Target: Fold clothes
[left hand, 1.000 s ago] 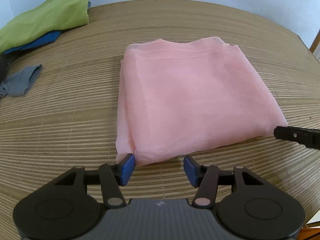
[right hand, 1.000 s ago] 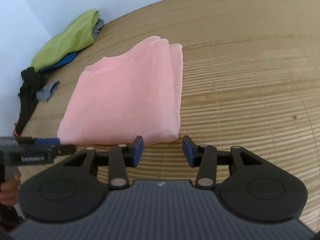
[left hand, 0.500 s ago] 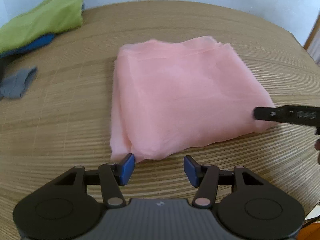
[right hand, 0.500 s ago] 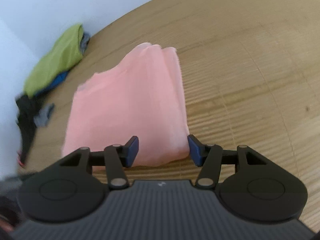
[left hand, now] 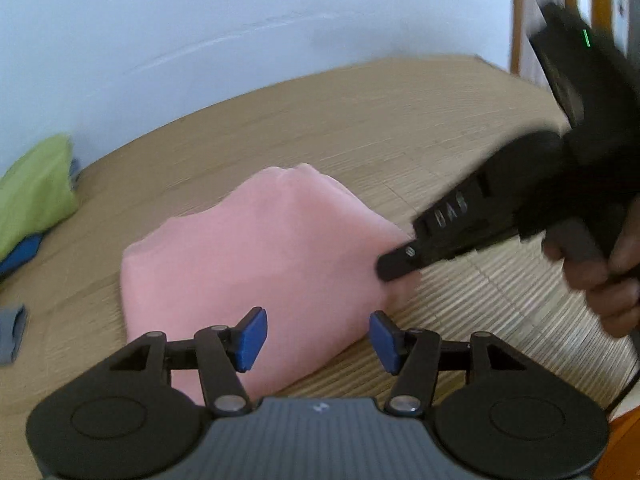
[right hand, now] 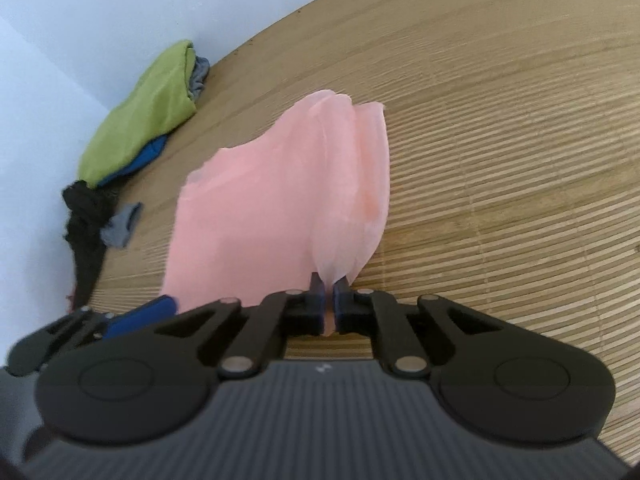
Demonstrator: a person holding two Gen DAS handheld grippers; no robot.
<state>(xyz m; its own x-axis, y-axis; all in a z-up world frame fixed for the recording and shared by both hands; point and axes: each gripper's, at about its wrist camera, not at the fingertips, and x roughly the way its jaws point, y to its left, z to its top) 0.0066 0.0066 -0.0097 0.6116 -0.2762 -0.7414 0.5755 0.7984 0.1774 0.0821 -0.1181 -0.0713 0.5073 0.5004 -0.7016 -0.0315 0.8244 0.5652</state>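
A folded pink cloth (left hand: pixel 260 256) lies on the ribbed wooden table (left hand: pixel 380 132); it also shows in the right wrist view (right hand: pixel 276 216). My right gripper (right hand: pixel 329 304) is shut on the cloth's near right corner and lifts that edge into a ridge. In the left wrist view the right gripper (left hand: pixel 400 260) reaches in from the right onto that corner. My left gripper (left hand: pixel 318 336) is open, its blue pads on either side of the cloth's near edge, not closed on it. It shows at the lower left of the right wrist view (right hand: pixel 132 316).
A green garment (right hand: pixel 148 108) lies on a blue one (right hand: pixel 148 156) at the far left by the white wall. A black garment (right hand: pixel 84 216) and a grey piece (right hand: pixel 120 226) lie beside them. A wooden frame (left hand: pixel 520 12) stands at the far right.
My right gripper has closed on the cloth's near right corner and raised it. My left gripper has swung right and tilted up, still open at the near edge.
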